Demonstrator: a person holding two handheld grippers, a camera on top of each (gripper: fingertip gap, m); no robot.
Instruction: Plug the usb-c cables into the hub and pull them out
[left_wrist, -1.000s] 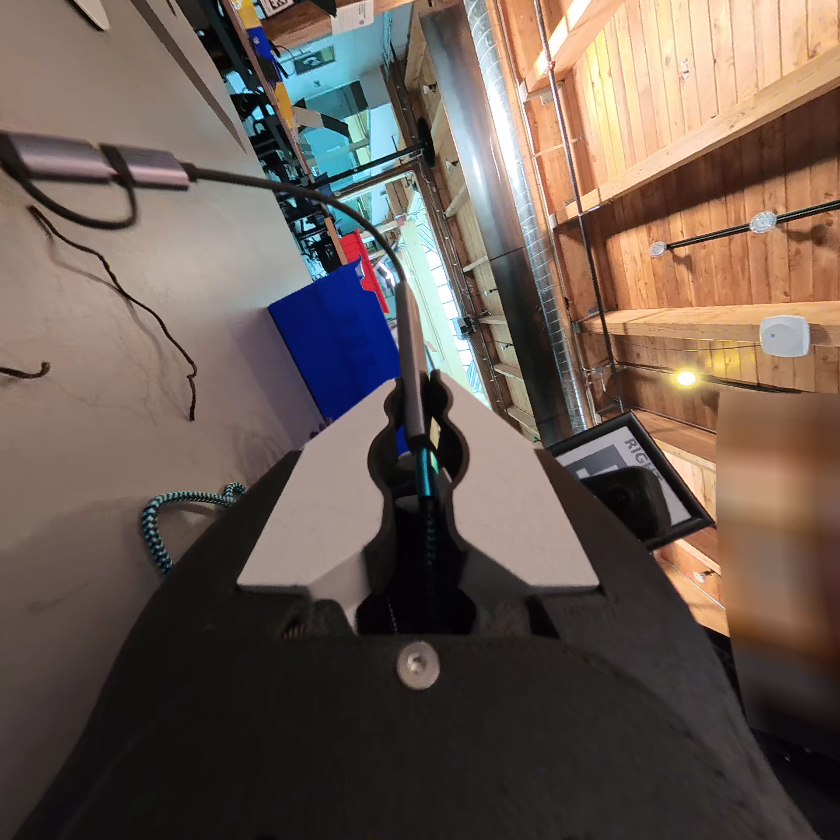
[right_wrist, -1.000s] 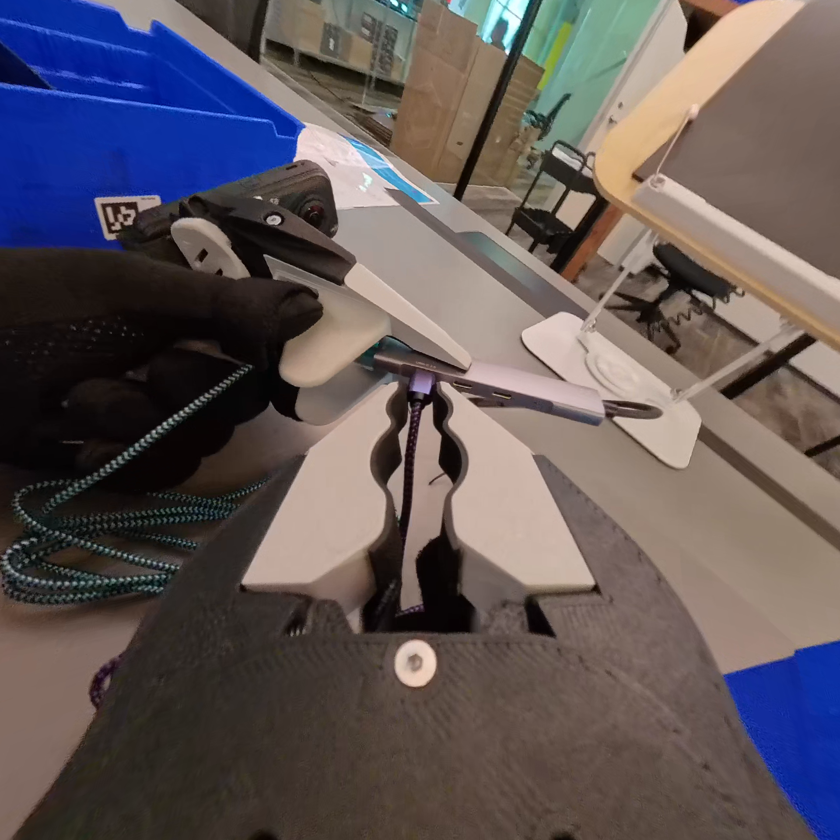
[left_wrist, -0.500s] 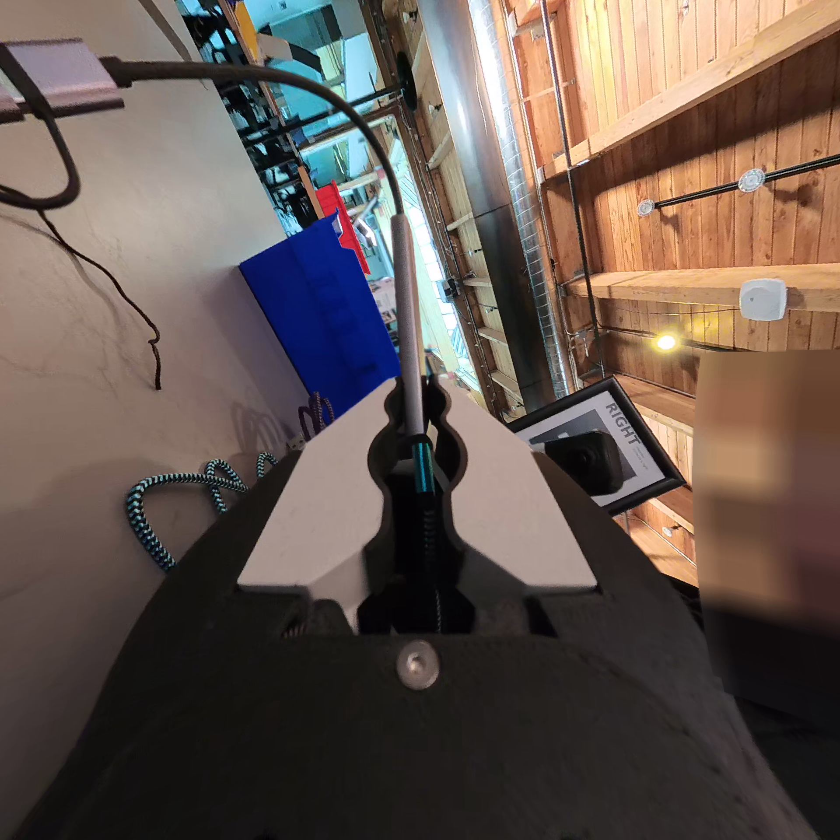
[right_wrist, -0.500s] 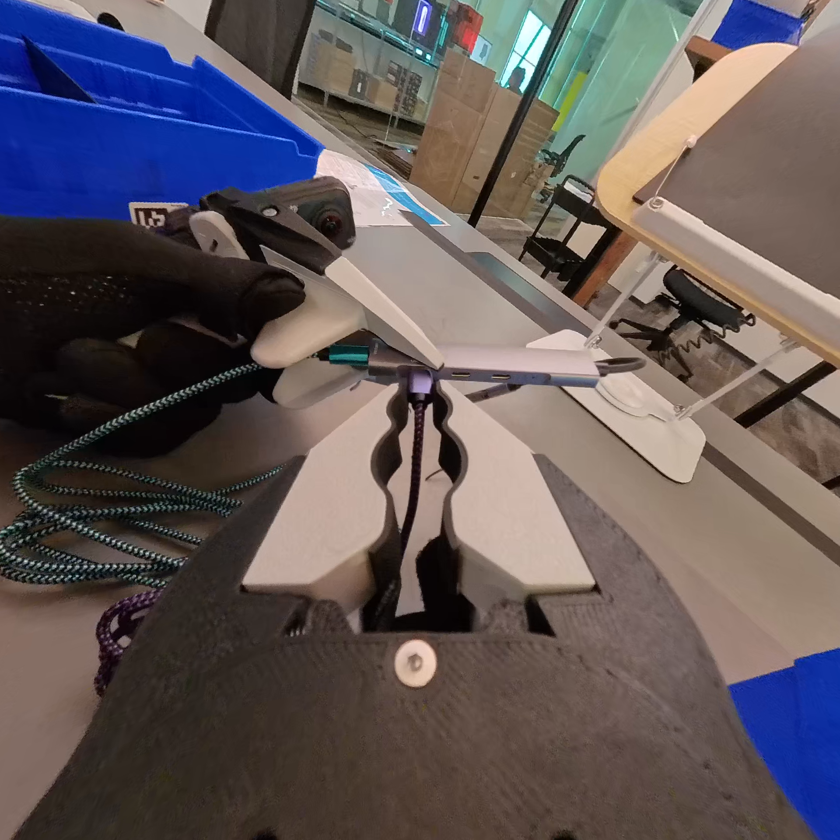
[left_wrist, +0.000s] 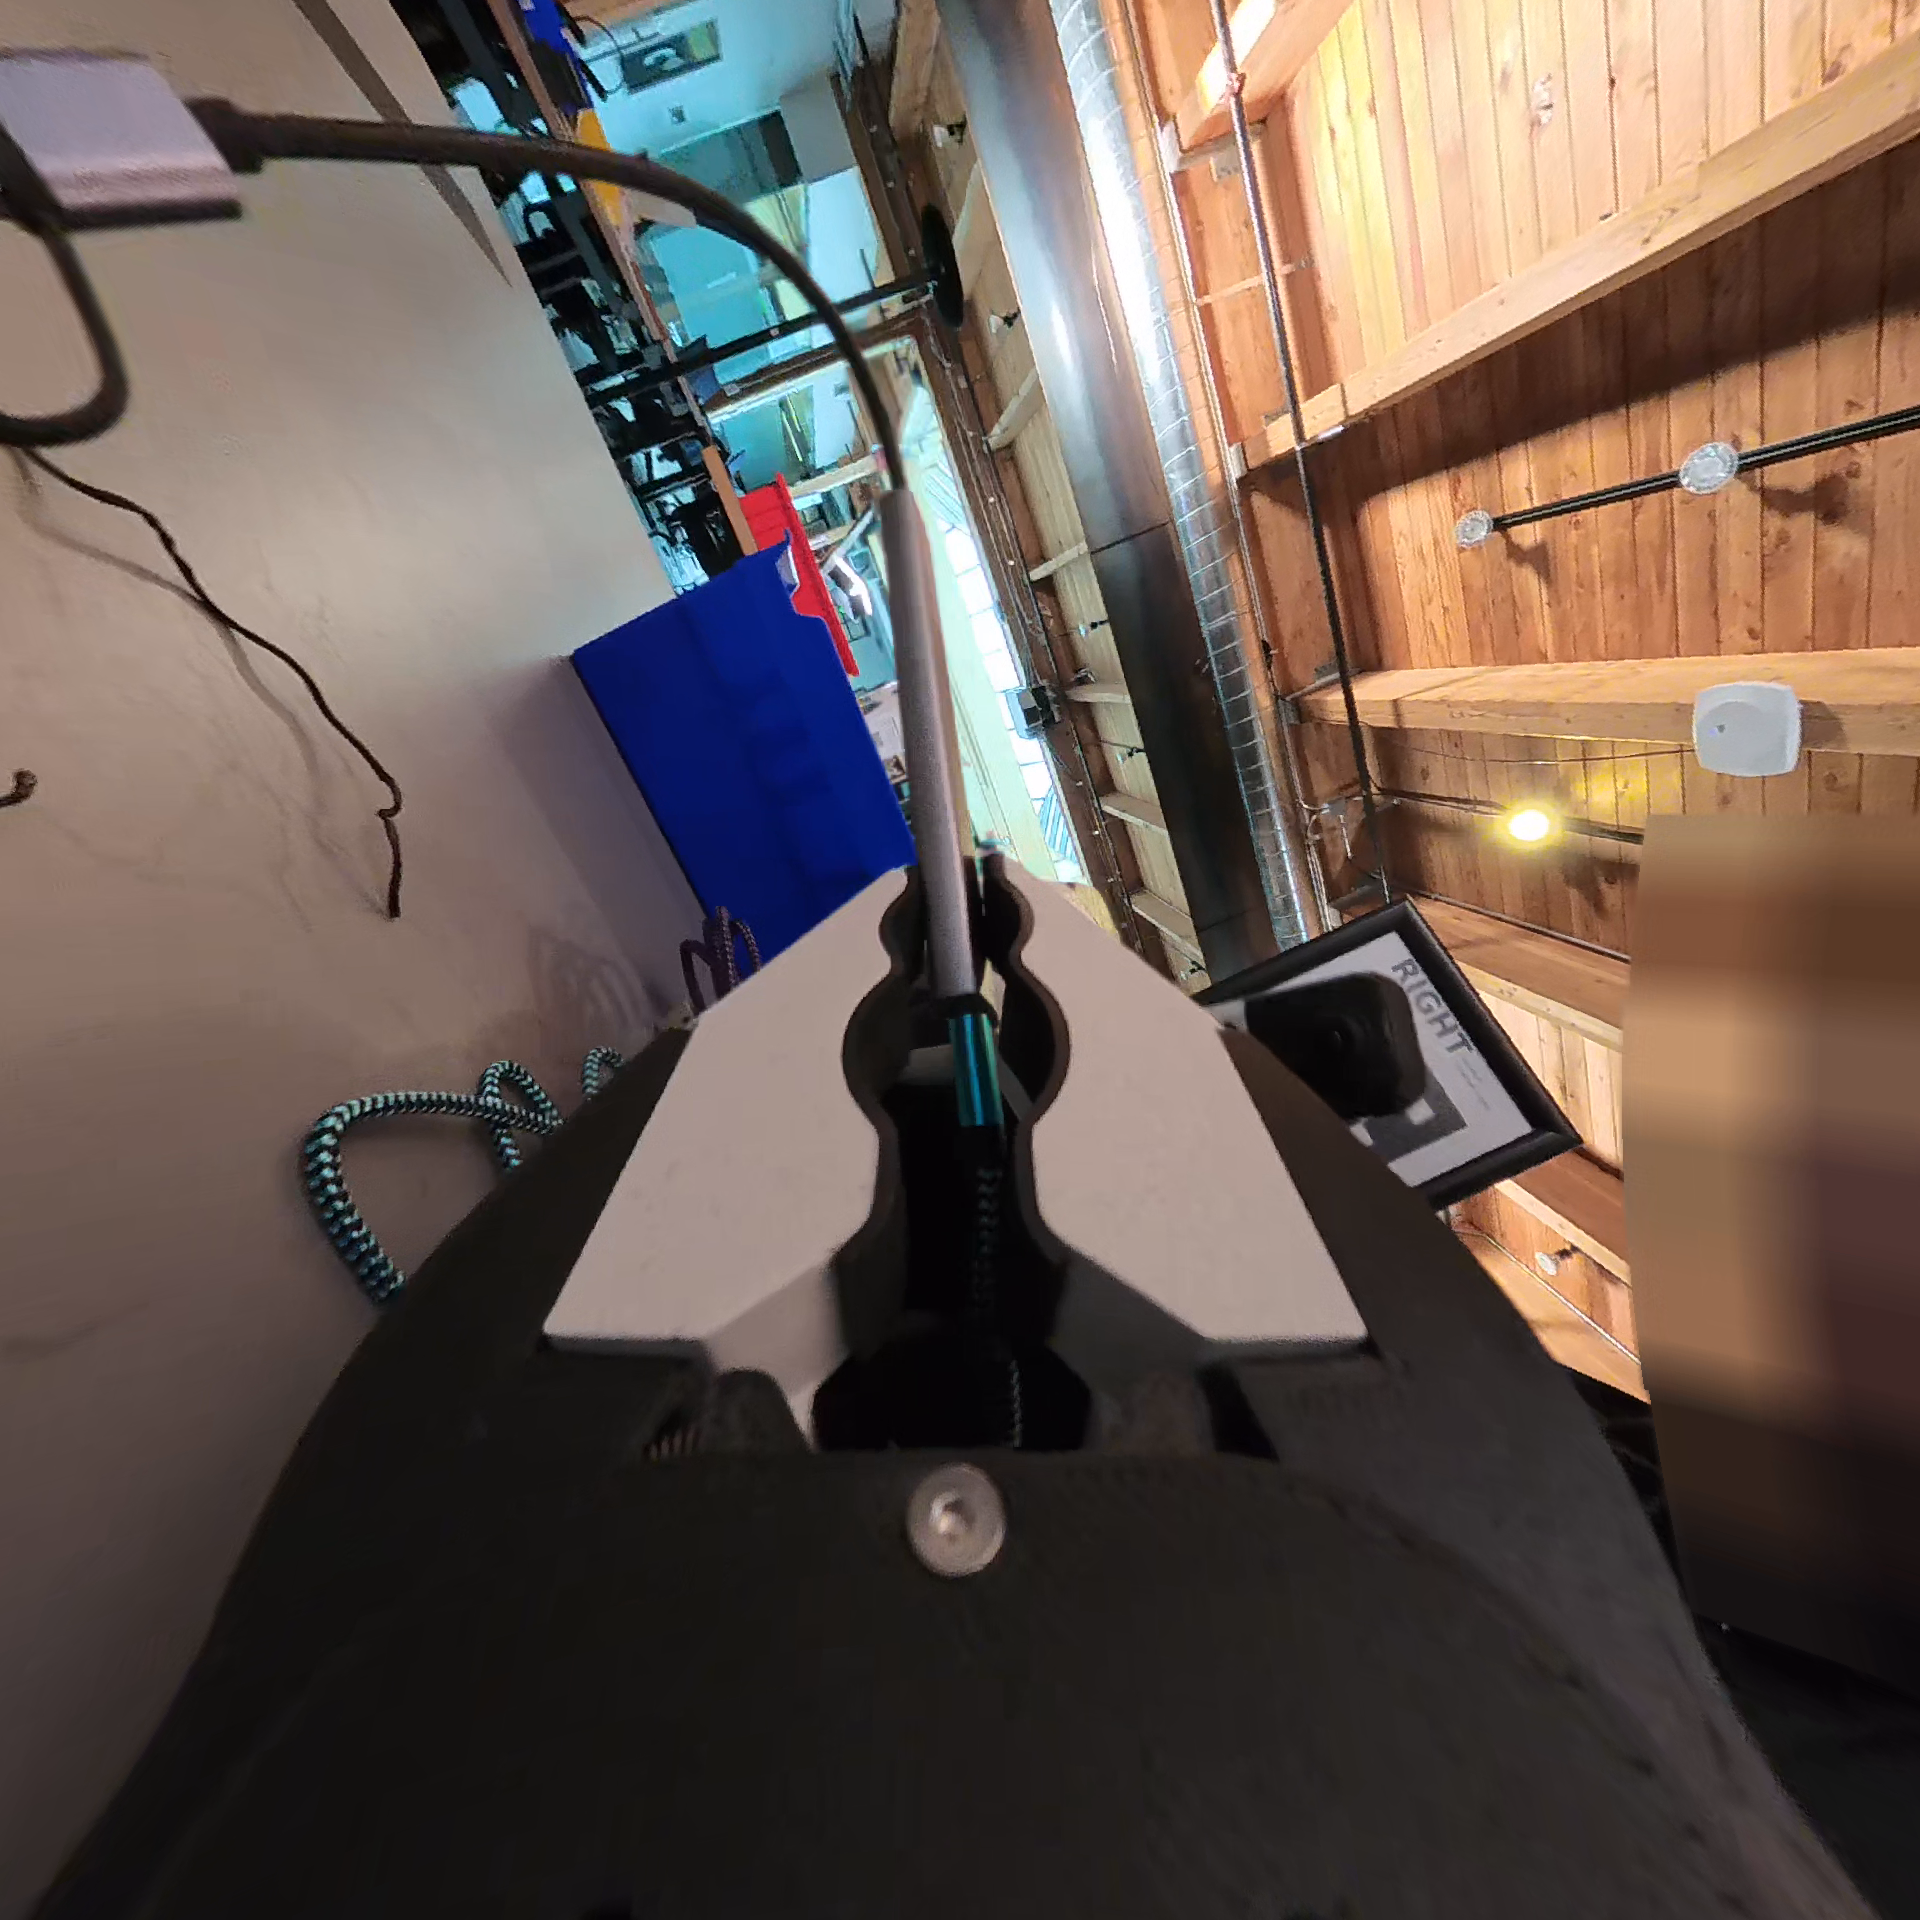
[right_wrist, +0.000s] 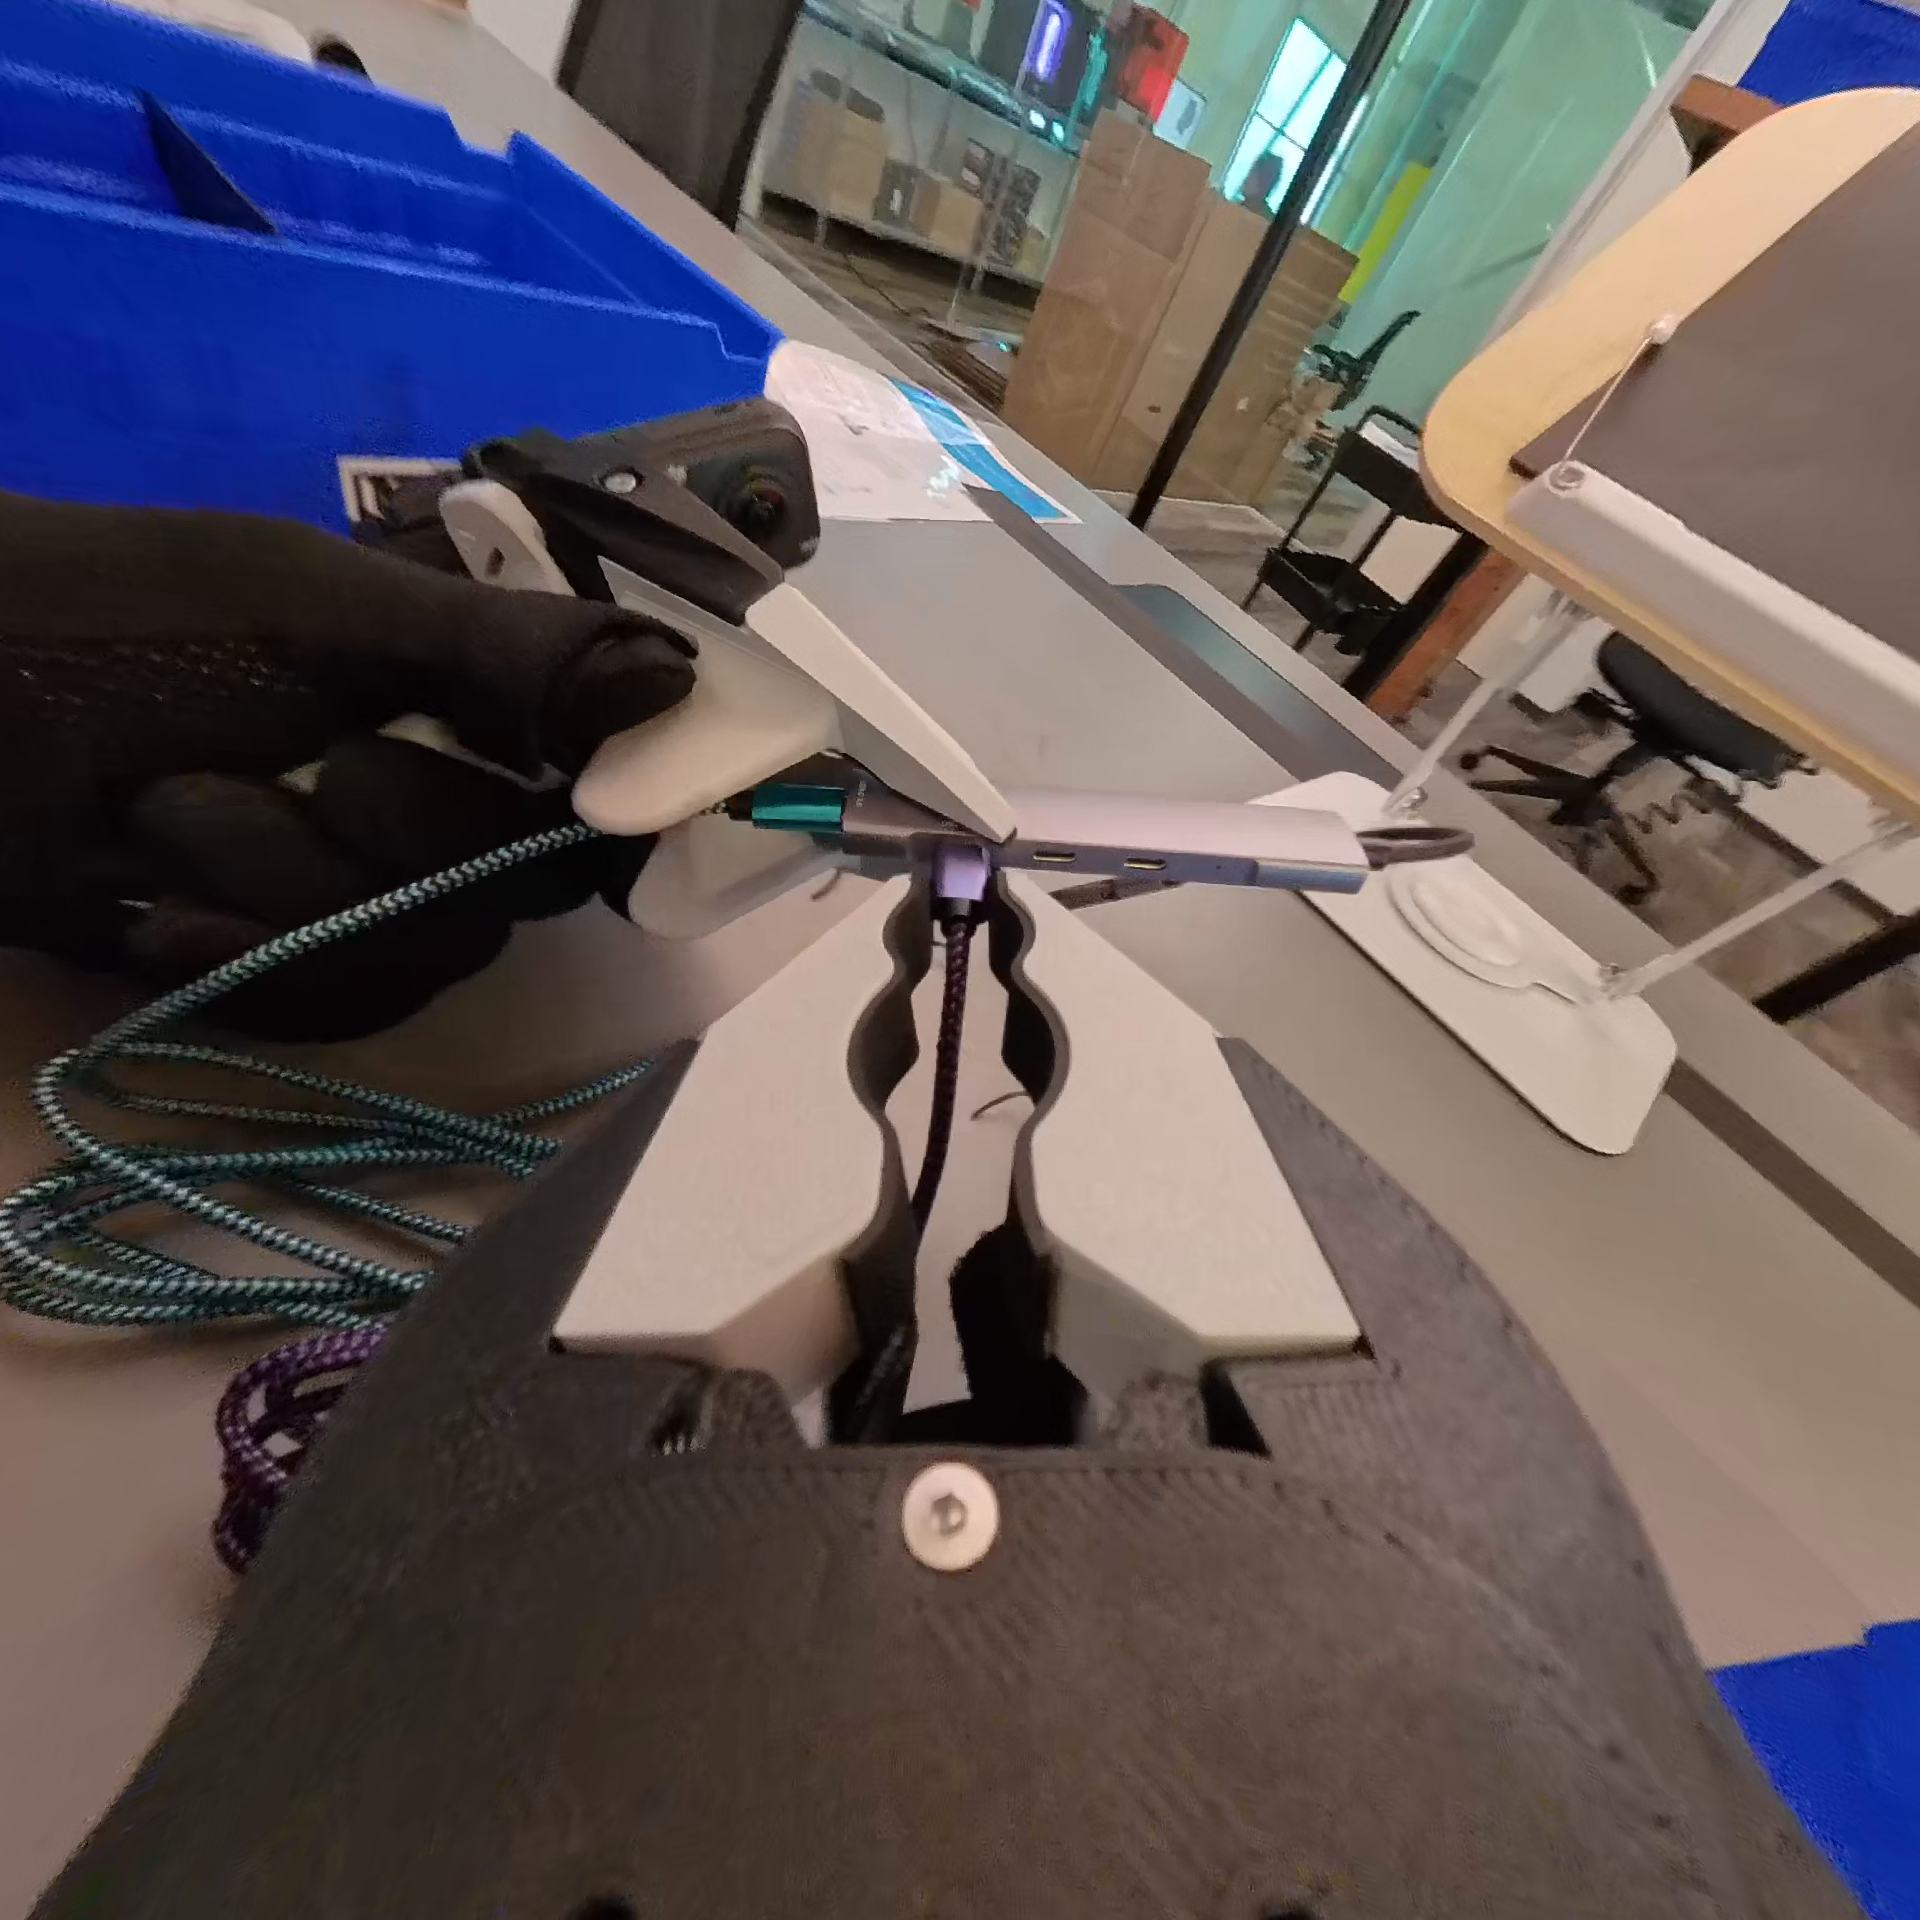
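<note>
Your left gripper (right_wrist: 977, 821) has levelled the hub (right_wrist: 1174, 836) it clamps; your right gripper (right_wrist: 961, 883), closed on the purple plug (right_wrist: 958, 871) (seated at its tips), can pull next.

grey surface (right_wrist: 1351, 1195) under and ahead of the jaws. blue bin (right_wrist: 312, 301) left of the jaws, another blue bin (left_wrist: 748, 769) just past the jaws in the left wrist view. white lamp base (right_wrist: 1507, 987) right of the jaws, tan-edged panel (right_wrist: 1662, 312) above it. cardboard boxes (right_wrist: 1143, 343) and office chair (right_wrist: 1662, 727) far beyond. wood plank ceiling (left_wrist: 1558, 364), metal duct (left_wrist: 1132, 416), lit bulb (left_wrist: 1527, 826) right of the jaws.
</note>
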